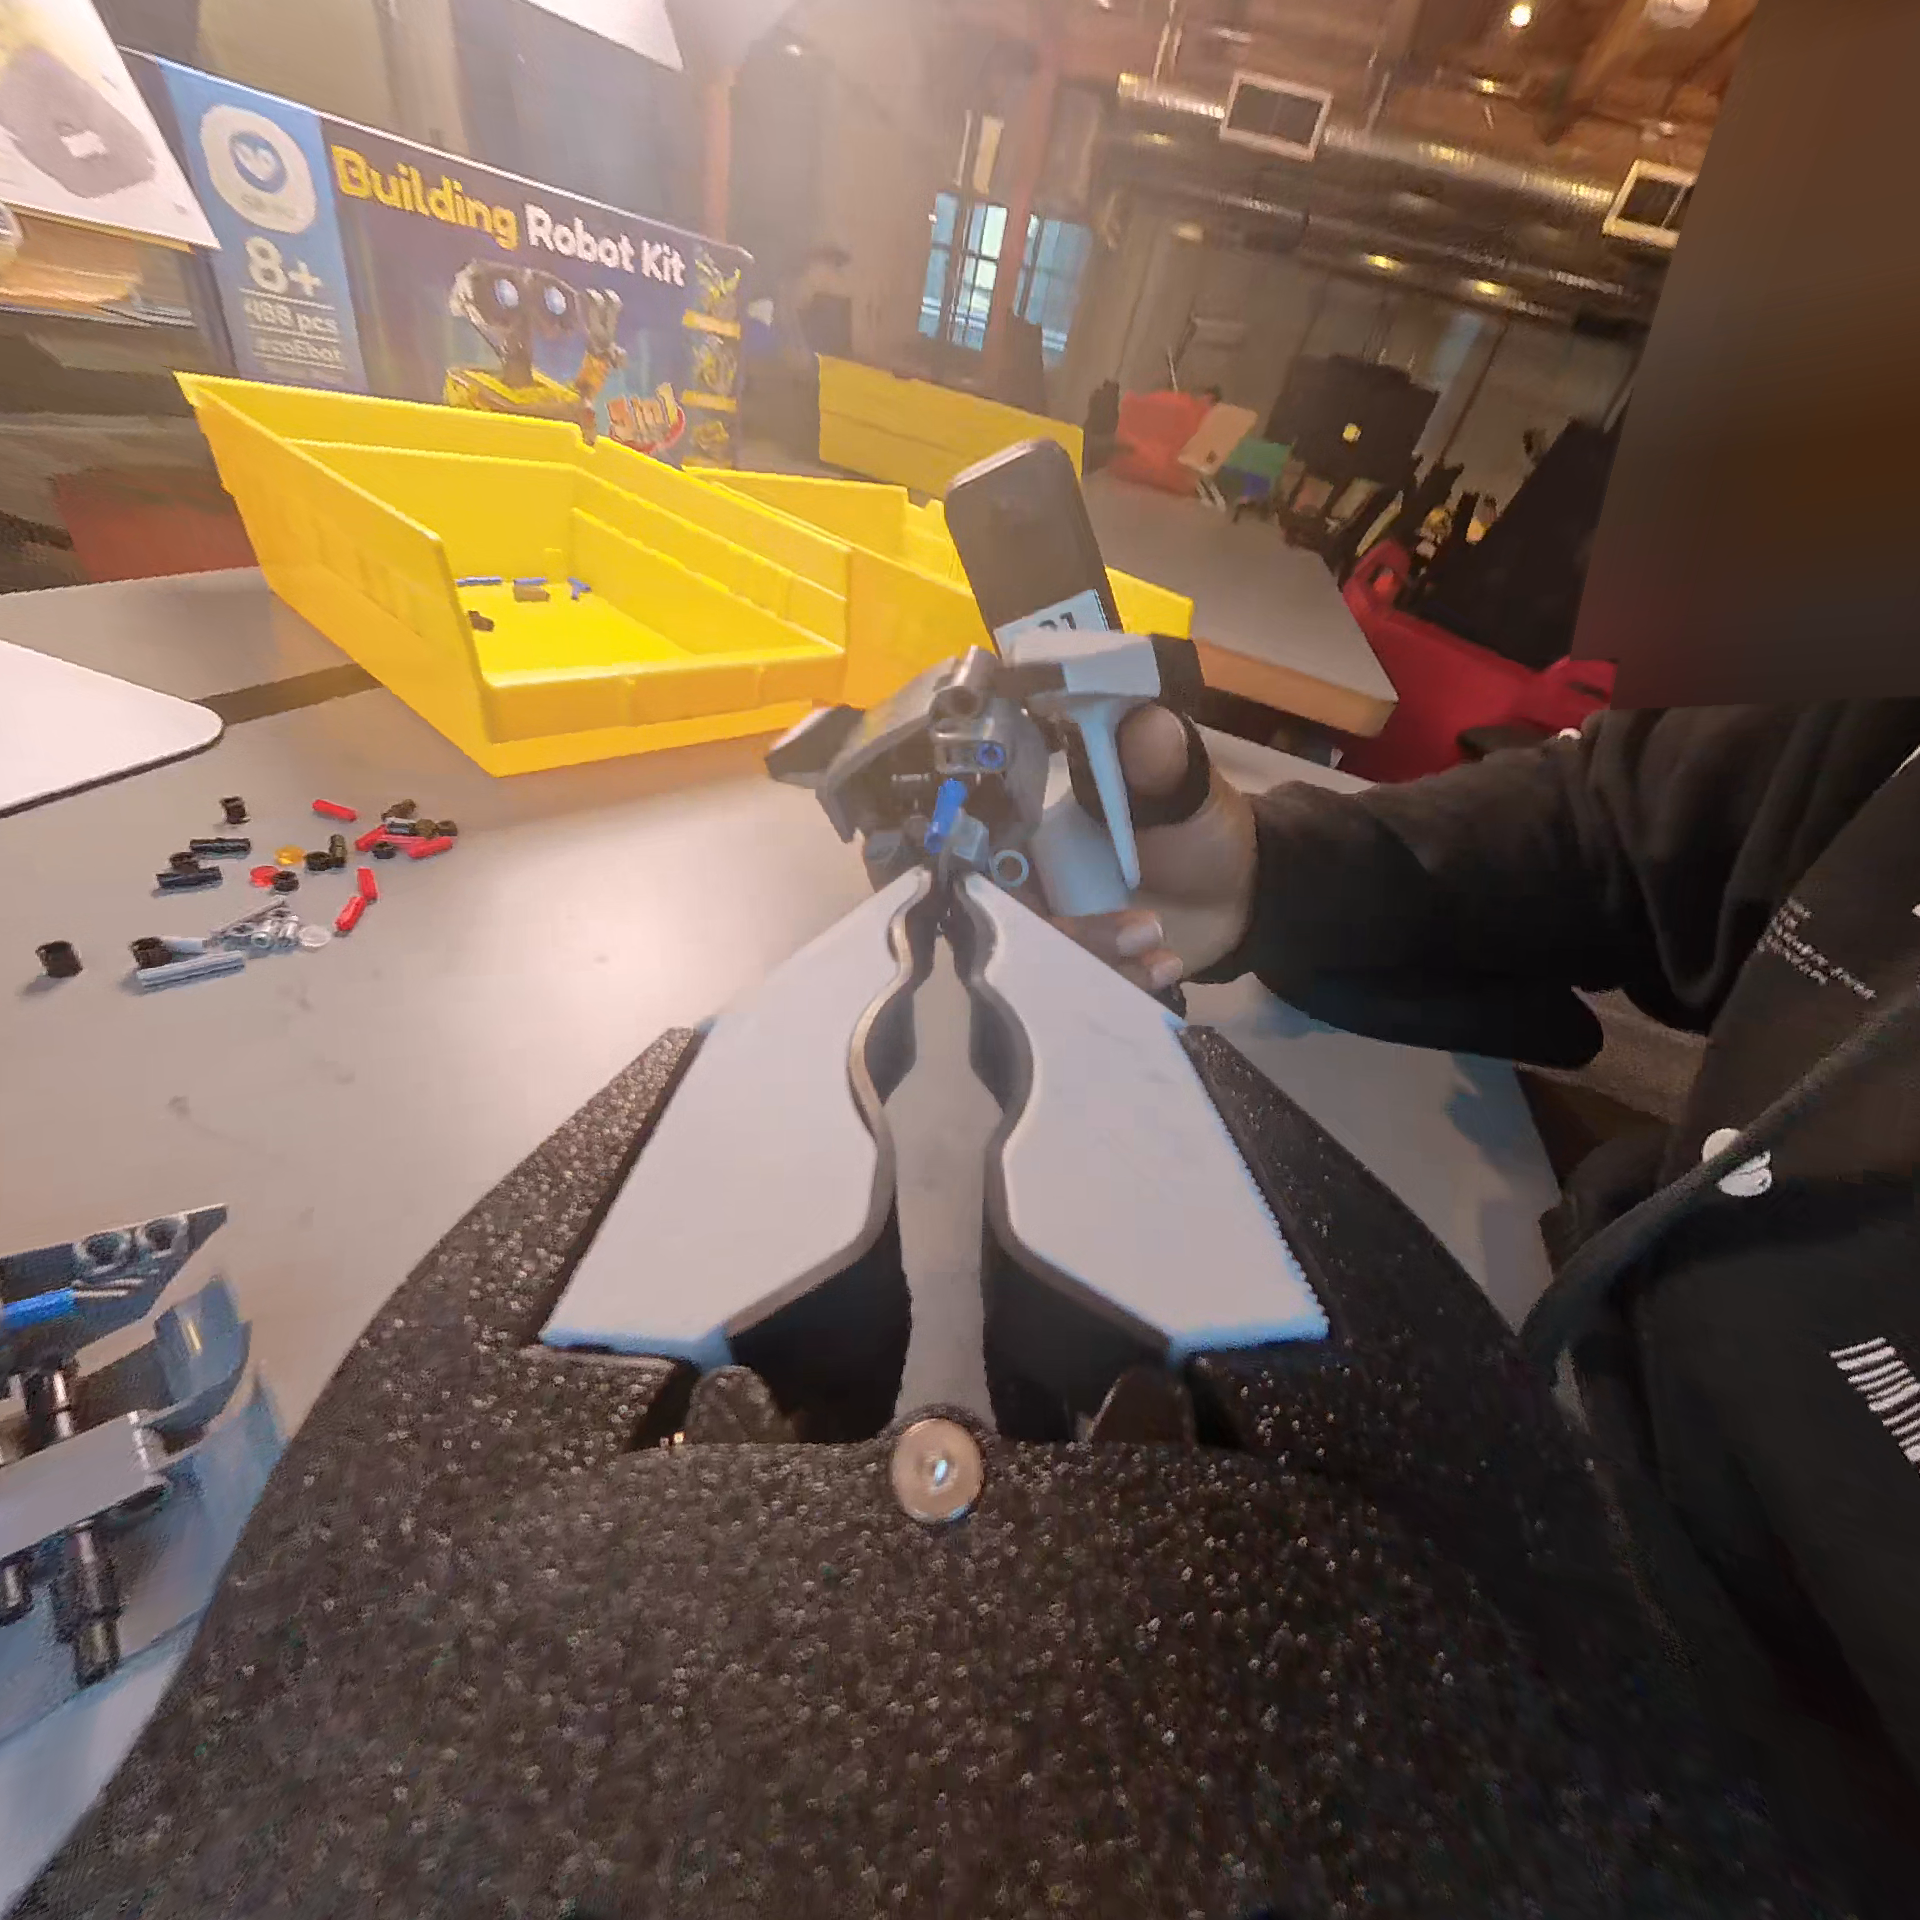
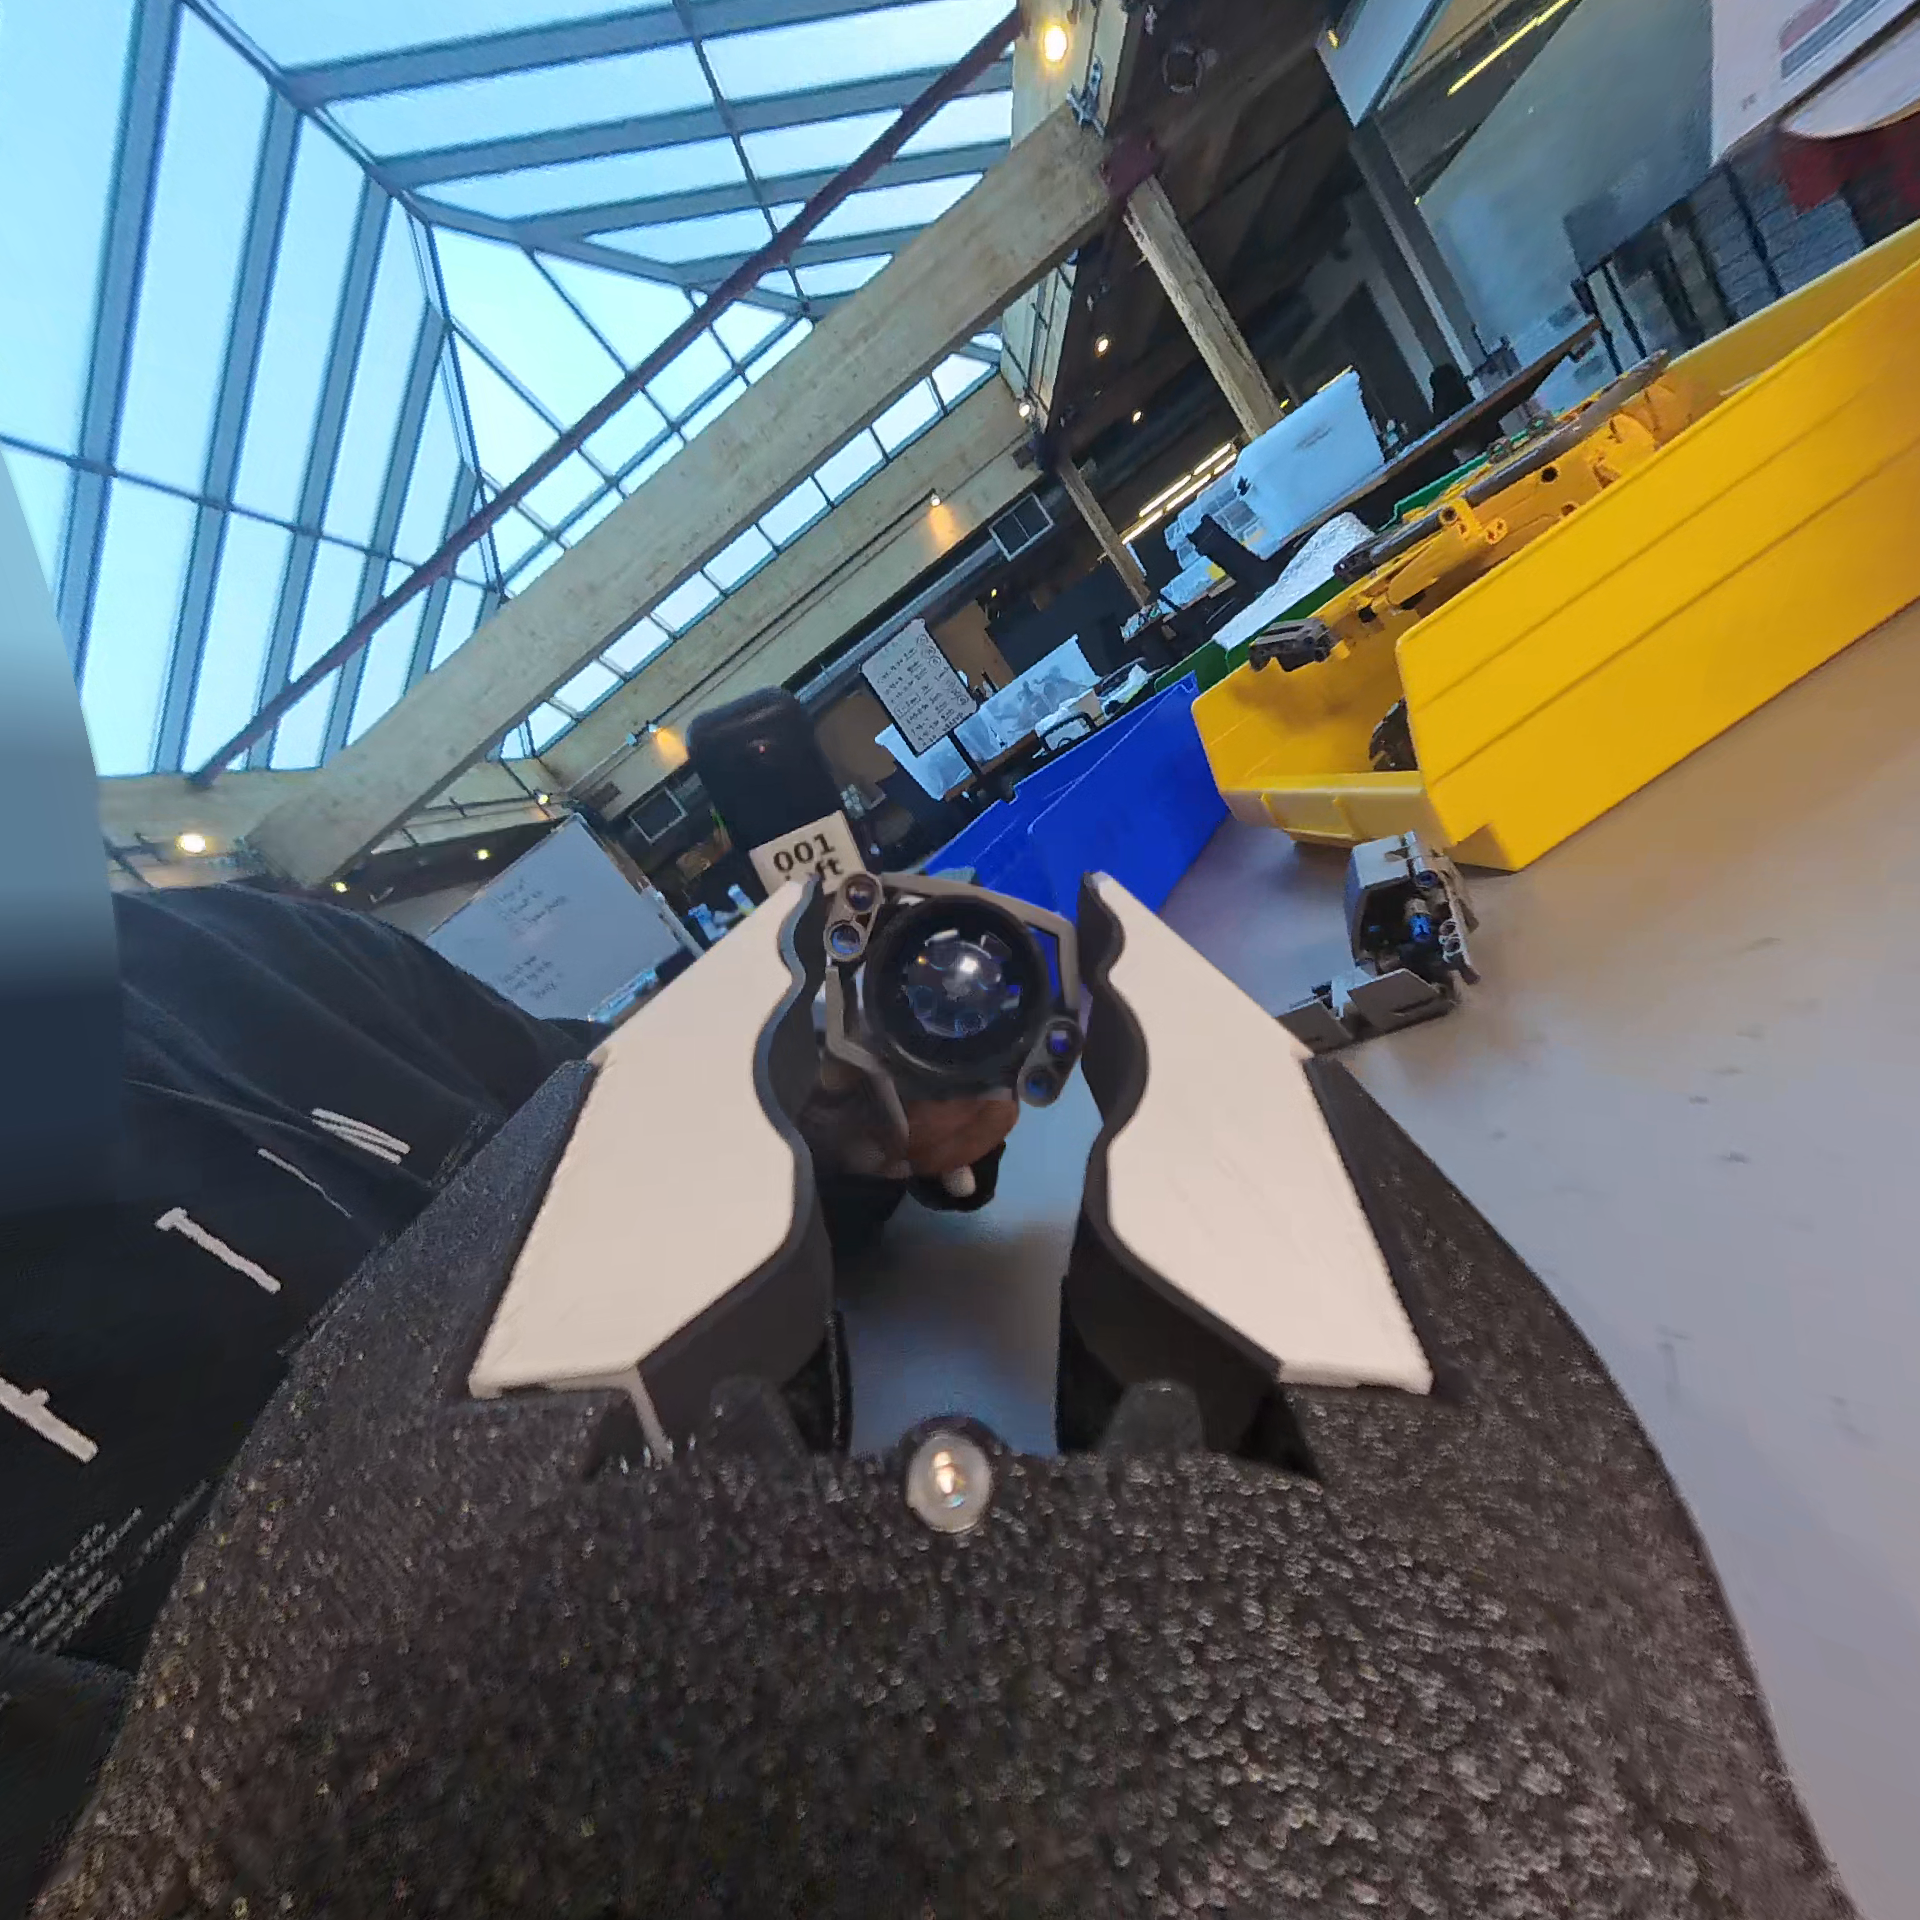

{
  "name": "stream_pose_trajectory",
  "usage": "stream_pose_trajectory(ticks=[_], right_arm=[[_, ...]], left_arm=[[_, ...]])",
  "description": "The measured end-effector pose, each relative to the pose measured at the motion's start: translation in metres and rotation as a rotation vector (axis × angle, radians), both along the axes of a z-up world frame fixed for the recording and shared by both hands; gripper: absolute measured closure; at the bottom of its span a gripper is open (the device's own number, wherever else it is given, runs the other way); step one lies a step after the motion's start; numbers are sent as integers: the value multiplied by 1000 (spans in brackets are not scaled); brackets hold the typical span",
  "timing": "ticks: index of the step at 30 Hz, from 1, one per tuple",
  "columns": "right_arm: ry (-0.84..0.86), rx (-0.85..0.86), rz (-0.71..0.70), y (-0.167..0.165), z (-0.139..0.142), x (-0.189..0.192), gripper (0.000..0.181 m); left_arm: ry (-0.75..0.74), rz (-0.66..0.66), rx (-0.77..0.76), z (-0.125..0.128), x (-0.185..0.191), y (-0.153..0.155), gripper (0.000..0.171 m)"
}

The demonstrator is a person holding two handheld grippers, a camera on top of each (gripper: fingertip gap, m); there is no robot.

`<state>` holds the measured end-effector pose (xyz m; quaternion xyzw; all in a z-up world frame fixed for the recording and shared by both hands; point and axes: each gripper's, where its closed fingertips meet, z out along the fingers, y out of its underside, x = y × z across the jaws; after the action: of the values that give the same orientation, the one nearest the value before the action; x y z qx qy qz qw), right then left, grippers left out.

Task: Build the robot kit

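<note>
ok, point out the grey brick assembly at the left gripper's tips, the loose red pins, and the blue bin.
grey brick assembly (image 1: 940, 769), left wrist view, its grey body.
loose red pins (image 1: 366, 902), left wrist view, one pin's shaft.
blue bin (image 2: 1122, 805), right wrist view, side wall.
</note>
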<state>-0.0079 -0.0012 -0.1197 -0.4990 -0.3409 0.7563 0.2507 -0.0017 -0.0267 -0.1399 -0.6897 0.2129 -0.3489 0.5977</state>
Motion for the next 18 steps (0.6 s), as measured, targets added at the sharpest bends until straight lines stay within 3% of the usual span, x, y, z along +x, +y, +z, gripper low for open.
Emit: stream_pose_trajectory(ticks=[8,18], right_arm=[[-133,426,45,-15,-21,5,135],[-253,638,108,-31,-46,6,135]], left_arm=[[-33,-38,-32,-3,-4,-6,170],[-84,-52,-52,-1,-11,-7,170]])
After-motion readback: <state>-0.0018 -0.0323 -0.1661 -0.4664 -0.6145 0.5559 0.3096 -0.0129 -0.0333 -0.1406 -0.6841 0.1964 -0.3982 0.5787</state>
